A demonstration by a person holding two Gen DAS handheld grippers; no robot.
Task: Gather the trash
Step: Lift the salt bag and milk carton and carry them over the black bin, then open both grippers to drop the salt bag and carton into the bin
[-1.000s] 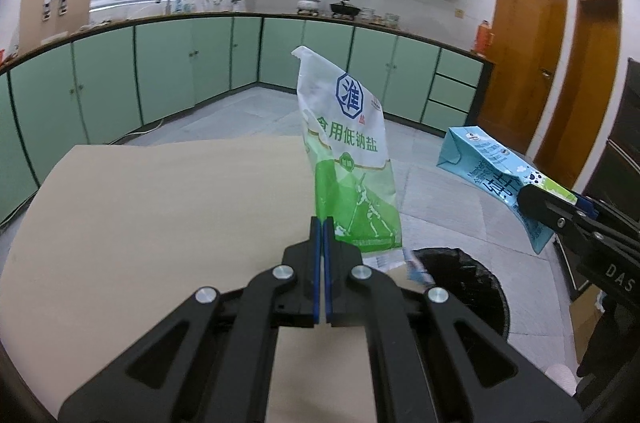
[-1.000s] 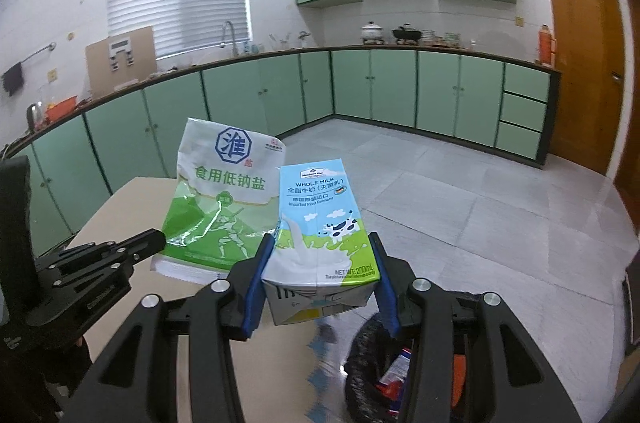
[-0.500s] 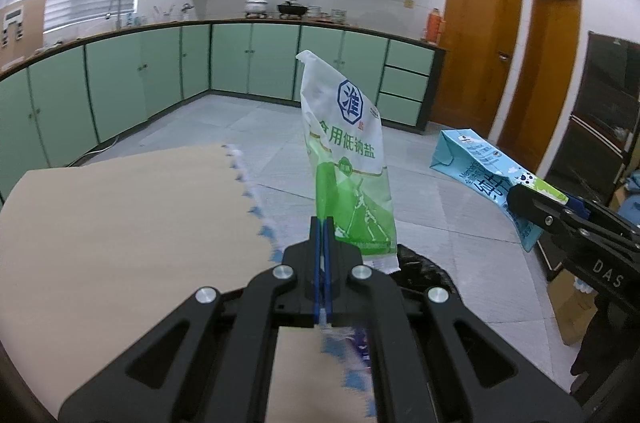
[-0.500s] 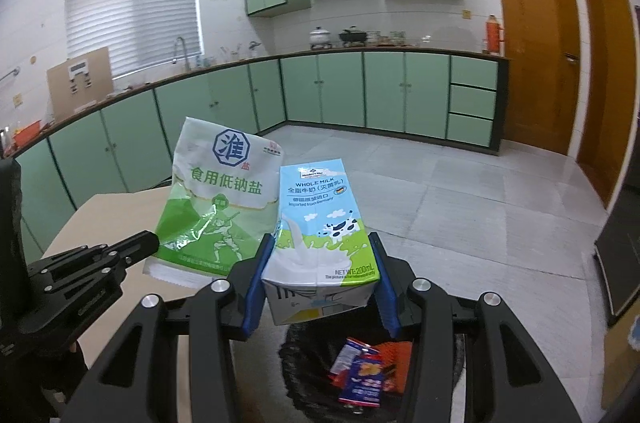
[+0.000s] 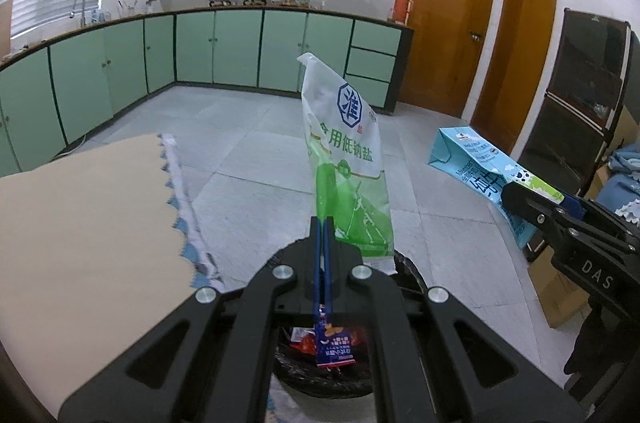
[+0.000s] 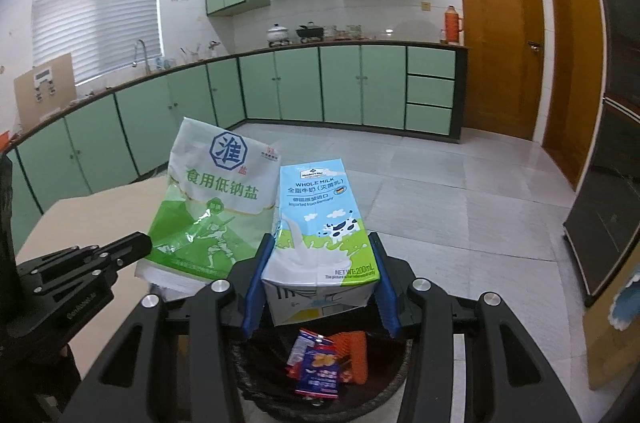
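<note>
Tongs on both sides are loaded over the black-lined round trash bin (image 6: 320, 375) that stands on the floor off the edge of the beige surface (image 5: 80, 223). The left tongs (image 5: 322, 227) are pinched fully together on the bottom edge of a white-and-green plastic salt pouch (image 5: 348, 163) printed with a blue hexagon logo and Chinese characters; the pouch stands upright above them, its torn top leaning a little to the left. The right tongs (image 6: 320, 275) sit at a middling width, blue pads pressed on both sides of a small light-blue and green whole-milk carton (image 6: 320, 219) with a cow and a milk splash on its face, the base dented inward.

From the left wrist the carton (image 5: 480, 167) shows side-on, tilted, with the right tongs' black frame reaching in from the right. That view also catches a scalloped blue-and-white cloth strip (image 5: 188, 207) hanging along the surface's edge. From the right wrist both packs face front, the pouch (image 6: 212, 207) just beside the carton, and the left tongs (image 6: 136, 247) come in from the left.

Inside the bin lie a red-and-blue snack wrapper (image 6: 318, 371) and an orange ridged piece (image 6: 352, 355); the bin's rim is mostly hidden behind the tong frames. The small print on the wrapper cannot be read.
</note>
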